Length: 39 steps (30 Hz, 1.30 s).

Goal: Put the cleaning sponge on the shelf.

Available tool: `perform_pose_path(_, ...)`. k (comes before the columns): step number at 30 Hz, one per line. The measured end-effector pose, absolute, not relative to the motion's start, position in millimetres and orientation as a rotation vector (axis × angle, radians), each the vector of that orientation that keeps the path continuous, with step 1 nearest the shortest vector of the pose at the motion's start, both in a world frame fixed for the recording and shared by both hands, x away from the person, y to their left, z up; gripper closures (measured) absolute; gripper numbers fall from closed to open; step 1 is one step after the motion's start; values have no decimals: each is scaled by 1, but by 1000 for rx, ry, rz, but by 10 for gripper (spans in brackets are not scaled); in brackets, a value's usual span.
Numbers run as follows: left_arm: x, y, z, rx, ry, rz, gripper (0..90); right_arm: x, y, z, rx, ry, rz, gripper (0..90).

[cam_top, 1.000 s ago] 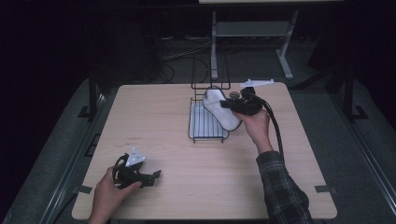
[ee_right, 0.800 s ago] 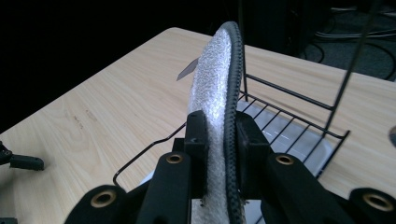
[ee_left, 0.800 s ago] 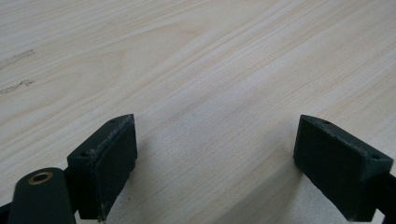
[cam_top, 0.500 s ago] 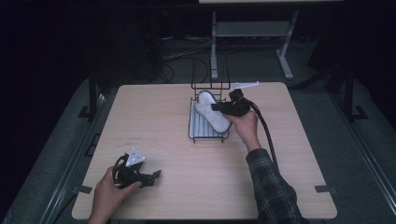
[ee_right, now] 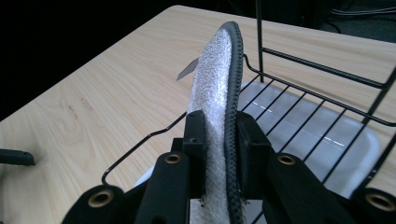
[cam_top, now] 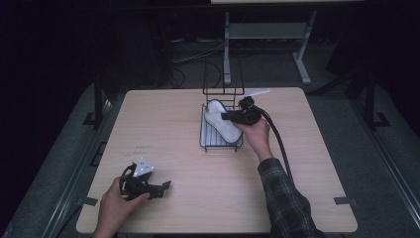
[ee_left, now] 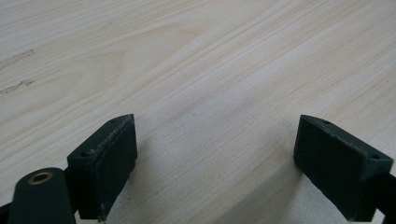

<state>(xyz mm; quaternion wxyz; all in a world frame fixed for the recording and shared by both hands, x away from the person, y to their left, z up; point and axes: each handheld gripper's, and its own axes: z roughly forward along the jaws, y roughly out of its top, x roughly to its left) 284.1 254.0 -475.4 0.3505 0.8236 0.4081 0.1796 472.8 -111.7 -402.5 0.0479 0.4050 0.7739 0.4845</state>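
From above, your right gripper (cam_top: 232,117) is lowering a white insole (cam_top: 221,120) into the wire rack (cam_top: 220,144) on the desk (cam_top: 168,124), and setting it down squarely is likely next. Your left gripper (ee_left: 215,163) is resting over bare desk, jaws spread. Your right gripper view is showing jaws pinching the insole (ee_right: 215,84) on edge above the rack's tray (ee_right: 327,140).

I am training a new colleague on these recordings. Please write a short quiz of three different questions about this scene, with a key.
1. True or false: the right gripper is shut on the white insole.
2. What lies under the insole? A) wire rack B) a bowl C) a book
3. Fill in: the left gripper has its jaws ____ over the bare table.

Key: 1 true; 2 A; 3 open.
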Motion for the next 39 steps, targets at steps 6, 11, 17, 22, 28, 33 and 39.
perform_pose_path(6,284,254,-475,2133,1057,465,127,473,-107,-403,1232,2364,1461,756)
perform_pose_path(11,284,254,-475,2133,1057,465,127,473,-105,-405,1235,2360,1437,728)
perform_pose_path(17,284,254,-475,2133,1057,465,127,475,-103,-408,1223,2349,1379,668)
perform_pose_path(22,284,254,-475,2133,1057,465,127,476,-103,-410,1235,2343,1347,601)
perform_pose_path(28,284,254,-475,2132,1058,464,127,478,-105,-412,1244,2333,1310,514)
perform_pose_path(33,283,254,-475,2131,1058,464,127,479,-110,-413,1264,2319,1276,467)
perform_pose_path(39,283,254,-475,2132,1058,464,127,480,-115,-412,1268,2312,1257,437)
